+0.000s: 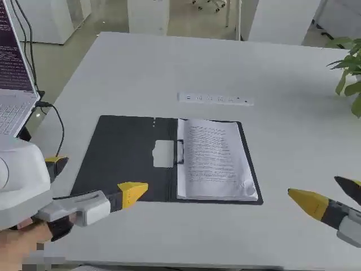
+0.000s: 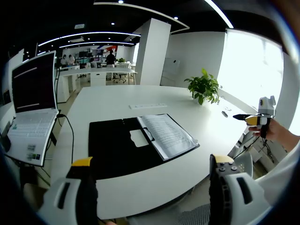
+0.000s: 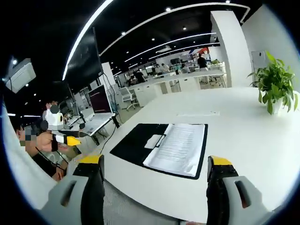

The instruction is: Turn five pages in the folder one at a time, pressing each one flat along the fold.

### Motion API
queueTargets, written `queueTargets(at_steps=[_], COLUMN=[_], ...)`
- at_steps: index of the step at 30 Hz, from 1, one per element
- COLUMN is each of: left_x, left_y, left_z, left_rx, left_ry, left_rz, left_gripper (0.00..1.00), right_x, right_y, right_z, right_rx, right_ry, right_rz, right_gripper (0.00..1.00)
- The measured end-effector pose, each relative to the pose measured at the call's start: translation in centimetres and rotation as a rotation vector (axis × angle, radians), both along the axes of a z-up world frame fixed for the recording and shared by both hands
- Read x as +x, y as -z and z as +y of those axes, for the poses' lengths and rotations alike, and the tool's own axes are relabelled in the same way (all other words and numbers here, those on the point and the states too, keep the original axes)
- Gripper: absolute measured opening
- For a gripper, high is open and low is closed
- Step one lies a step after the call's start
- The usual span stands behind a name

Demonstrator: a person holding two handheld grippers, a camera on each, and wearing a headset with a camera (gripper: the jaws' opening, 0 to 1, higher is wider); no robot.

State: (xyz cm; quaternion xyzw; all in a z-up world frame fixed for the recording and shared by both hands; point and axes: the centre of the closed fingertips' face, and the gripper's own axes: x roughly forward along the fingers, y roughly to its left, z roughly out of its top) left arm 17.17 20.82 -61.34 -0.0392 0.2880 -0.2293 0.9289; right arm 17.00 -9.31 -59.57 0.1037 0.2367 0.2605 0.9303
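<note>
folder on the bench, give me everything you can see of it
The folder is black, lying open and flat on the white table. Its left cover is bare except a white patch by the spine clip; the right side holds a stack of printed pages, lower corner slightly curled. Both open, the left gripper and right gripper hang clear of it.

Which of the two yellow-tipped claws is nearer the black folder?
The left claw: in the head view one yellow tip overlaps the folder's front left corner, while the right claw hangs over bare table off to the folder's right.
</note>
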Motion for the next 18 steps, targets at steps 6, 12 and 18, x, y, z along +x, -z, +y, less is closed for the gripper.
queueTargets(at_steps=[6, 12, 18], left_x=[0.1, 0.4, 0.4], left_y=[0.1, -0.1, 0.1], left_z=[-0.2, -0.2, -0.4], left_rx=[0.004, 0.004, 0.002], left_ry=[0.010, 0.012, 0.015], left_rz=[0.002, -0.007, -0.005], left_gripper=[1.00, 1.00, 1.00], right_x=[-0.1, -0.2, -0.8], right_y=[-0.4, -0.2, 0.4], right_z=[-0.4, -1.0, -1.4], right_rx=[0.009, -0.003, -0.015], right_ry=[0.014, 0.027, 0.038], right_rz=[-0.007, -0.007, 0.005], right_gripper=[0.89, 0.89, 0.89])
